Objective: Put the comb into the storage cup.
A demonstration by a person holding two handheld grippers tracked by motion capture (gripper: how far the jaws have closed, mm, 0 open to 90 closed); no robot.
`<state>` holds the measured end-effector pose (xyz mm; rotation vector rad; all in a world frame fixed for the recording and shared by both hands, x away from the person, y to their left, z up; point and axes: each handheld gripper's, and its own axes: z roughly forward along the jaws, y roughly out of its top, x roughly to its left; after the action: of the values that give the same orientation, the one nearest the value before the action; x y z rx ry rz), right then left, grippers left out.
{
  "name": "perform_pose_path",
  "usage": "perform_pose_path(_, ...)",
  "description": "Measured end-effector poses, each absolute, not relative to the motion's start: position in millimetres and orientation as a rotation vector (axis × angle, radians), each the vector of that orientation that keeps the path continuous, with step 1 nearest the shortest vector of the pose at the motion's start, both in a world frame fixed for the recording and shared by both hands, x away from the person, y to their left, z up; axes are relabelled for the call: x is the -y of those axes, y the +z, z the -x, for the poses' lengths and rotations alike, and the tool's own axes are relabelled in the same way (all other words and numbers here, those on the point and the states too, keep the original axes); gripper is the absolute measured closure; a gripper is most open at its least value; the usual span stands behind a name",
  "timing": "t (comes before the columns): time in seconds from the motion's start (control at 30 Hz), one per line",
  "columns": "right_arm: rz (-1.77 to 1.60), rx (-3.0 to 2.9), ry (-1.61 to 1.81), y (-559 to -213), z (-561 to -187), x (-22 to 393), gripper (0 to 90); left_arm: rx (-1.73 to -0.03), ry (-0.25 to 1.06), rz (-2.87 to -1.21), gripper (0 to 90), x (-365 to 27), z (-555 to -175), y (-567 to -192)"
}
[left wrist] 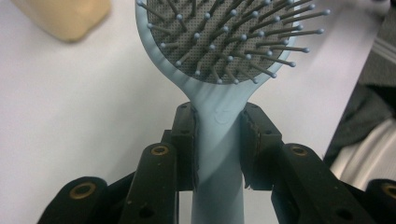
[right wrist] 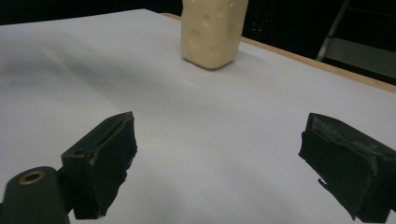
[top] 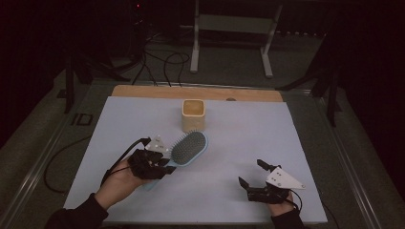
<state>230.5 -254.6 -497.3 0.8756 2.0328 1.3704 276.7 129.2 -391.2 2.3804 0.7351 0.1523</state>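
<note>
A light blue hairbrush point(top: 189, 148) with a grey bristle pad is held above the white table sheet, left of centre. My left gripper point(top: 162, 166) is shut on the hairbrush handle point(left wrist: 218, 154), both pads pressed against its sides, bristles point(left wrist: 229, 37) facing up. A cream square cup point(top: 193, 115) stands upright just beyond the brush head, at the back middle of the sheet; the same cup point(right wrist: 213, 30) shows in the right gripper view with round dimples on its side. My right gripper point(top: 251, 172) rests low at the front right, jaws wide open with nothing between them, its fingertips point(right wrist: 107, 154) over bare sheet.
The white sheet point(top: 239, 138) covers a wooden table whose far edge point(top: 196, 92) shows as a tan strip. Black cables and a metal stand's legs point(top: 195, 47) lie on the floor beyond. Dark frame rails run along both sides of the table.
</note>
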Motion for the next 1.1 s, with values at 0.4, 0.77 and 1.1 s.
perform_pose_path(0.4,-0.861,-2.047,1.364,-498,-231,253,10.0,-0.758,0.234,-2.272,70.0,-131,-291,-371)
perform_pose_path(0.77,-0.881,-2.017,1.377,-496,-231,255,10.0,-0.784,0.282,-2.181,70.0,-128,-309,-351)
perform_pose_path(1.1,-0.868,-2.015,1.352,-495,-229,255,10.0,-0.796,0.29,-2.135,70.0,-123,-334,-336)
